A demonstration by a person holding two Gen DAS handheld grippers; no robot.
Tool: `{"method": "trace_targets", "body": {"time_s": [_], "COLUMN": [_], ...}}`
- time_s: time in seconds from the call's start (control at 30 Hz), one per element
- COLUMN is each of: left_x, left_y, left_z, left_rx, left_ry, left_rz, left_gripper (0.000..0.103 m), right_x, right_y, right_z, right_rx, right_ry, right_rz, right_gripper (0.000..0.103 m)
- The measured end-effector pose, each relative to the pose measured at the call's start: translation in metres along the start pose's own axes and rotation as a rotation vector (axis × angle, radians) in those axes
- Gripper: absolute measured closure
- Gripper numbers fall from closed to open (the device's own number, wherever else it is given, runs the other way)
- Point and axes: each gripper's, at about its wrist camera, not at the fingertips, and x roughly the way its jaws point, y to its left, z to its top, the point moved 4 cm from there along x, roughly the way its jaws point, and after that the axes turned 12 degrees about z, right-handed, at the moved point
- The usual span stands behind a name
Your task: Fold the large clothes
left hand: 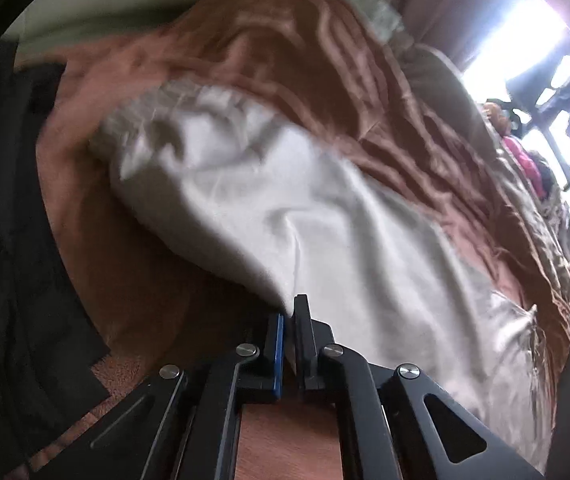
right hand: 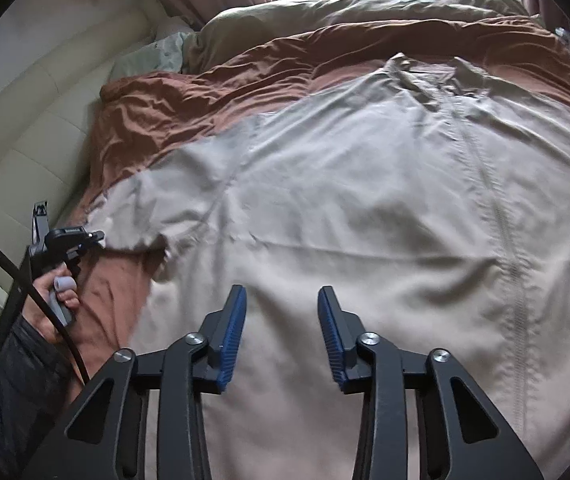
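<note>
While the large pale beige cotton garment is lying spread across a rumpled rust-brown bed cover, the left gripper is pinching its fingers together on a fold of the cloth at the garment's sleeve edge. In the left wrist view the fabric is rising from between the closed, blue-padded fingertips and draping away ahead of them, blurred. The right gripper is hovering over the garment's lower body with its fingers spread well apart, nothing between the ribbed blue pads; beige cloth is showing in the gap and on both sides of them. A zip or stitched seam is running down the garment to the right of the right fingers. Far to their left, the person's left hand is gripping the other tool's handle, whose tip is meeting the sleeve edge. Beyond the fingers, an olive-green duvet is lying against the bright window.
</note>
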Motion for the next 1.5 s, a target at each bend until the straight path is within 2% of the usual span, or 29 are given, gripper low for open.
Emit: {"method": "trace_targets", "body": {"time_s": [0.13, 0.37, 0.6, 0.73, 0.8, 0.87, 0.97, 1.17, 1.23, 1.3, 1.33, 1.5], "left_x": [-0.038, -0.106, -0.152, -0.174, -0.186, -0.193, -0.204, -0.219, -0.223, -0.223, -0.223, -0.207], "left_y": [-0.023, -0.065, -0.114, -0.143, -0.158, -0.169, -0.19, -0.235, -0.248, -0.26, -0.264, -0.29], "left_z": [0.01, 0.032, 0.038, 0.03, 0.022, 0.018, 0.006, -0.034, -0.051, -0.068, -0.076, -0.138], "left_rx": [0.06, 0.151, 0.245, 0.307, 0.34, 0.369, 0.421, 0.518, 0.55, 0.57, 0.58, 0.643], "left_ry": [-0.056, -0.147, -0.174, -0.161, -0.159, -0.163, -0.167, -0.148, -0.13, -0.1, -0.087, 0.029], "left_rz": [-0.095, -0.207, -0.296, -0.35, -0.375, -0.392, -0.432, -0.517, -0.55, -0.583, -0.596, -0.637], "left_gripper": [0.1, 0.1, 0.1, 0.1, 0.1, 0.1, 0.1, 0.1, 0.1, 0.1, 0.1, 0.1], "right_x": [0.024, 0.091, 0.17, 0.212, 0.216, 0.208, 0.179, 0.094, 0.068, 0.042, 0.025, -0.029], "right_y": [0.009, 0.019, 0.022, 0.027, 0.026, 0.026, 0.018, -0.009, -0.021, -0.03, -0.039, -0.061], "right_z": [0.015, 0.038, 0.047, 0.04, 0.043, 0.048, 0.05, 0.042, 0.037, 0.03, 0.026, -0.002], "right_rx": [0.001, 0.027, 0.083, 0.127, 0.112, 0.099, 0.096, 0.123, 0.141, 0.151, 0.158, 0.214], "right_ry": [0.018, 0.089, 0.168, 0.241, 0.246, 0.252, 0.214, 0.129, 0.099, 0.057, 0.021, -0.063], "right_rz": [0.044, 0.117, 0.154, 0.229, 0.212, 0.218, 0.217, 0.23, 0.226, 0.211, 0.196, 0.153], "right_gripper": [0.078, 0.083, 0.084, 0.083, 0.083, 0.083, 0.083, 0.083, 0.073, 0.039, 0.034, 0.032]}}
